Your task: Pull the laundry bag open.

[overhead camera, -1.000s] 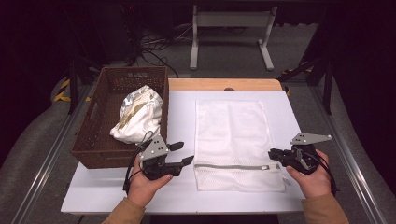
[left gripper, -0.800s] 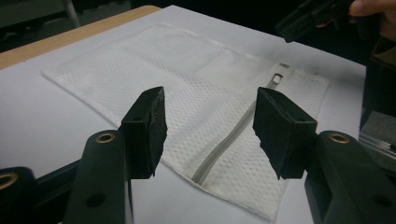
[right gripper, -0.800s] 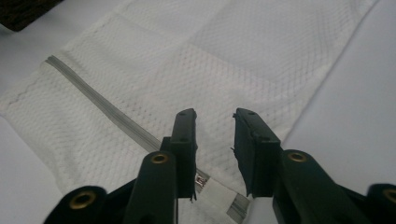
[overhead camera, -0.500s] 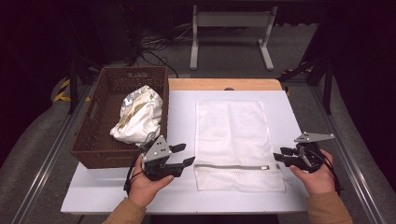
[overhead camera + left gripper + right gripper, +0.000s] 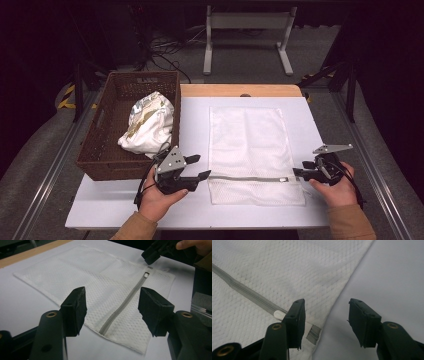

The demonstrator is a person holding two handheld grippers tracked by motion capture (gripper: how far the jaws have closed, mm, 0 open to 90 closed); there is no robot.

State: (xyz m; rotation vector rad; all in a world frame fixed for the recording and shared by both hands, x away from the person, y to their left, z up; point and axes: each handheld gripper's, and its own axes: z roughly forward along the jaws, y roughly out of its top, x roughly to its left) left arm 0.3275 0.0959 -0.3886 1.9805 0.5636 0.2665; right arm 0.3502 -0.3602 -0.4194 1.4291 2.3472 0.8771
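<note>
— Lying flat on the white table (image 5: 310, 125), the mesh bag (image 5: 250, 145) fills its middle; zipper (image 5: 247, 178) toward six o'clock.
— And the claws?
— Left gripper (image 5: 200, 167) open, empty, at the zipper's nine o'clock end. Right gripper (image 5: 296, 173) just opening, jaws astride the bag's three o'clock edge, holding nothing.

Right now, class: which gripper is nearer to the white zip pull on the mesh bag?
Right. The right gripper sits at the bag's edge beside the zip pull, jaws open. The left gripper waits at the zip's far end.

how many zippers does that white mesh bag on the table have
1. The zipper runs across the mesh bag near its front edge, its pull at the right end by the right tool. The underside is hidden.
</note>
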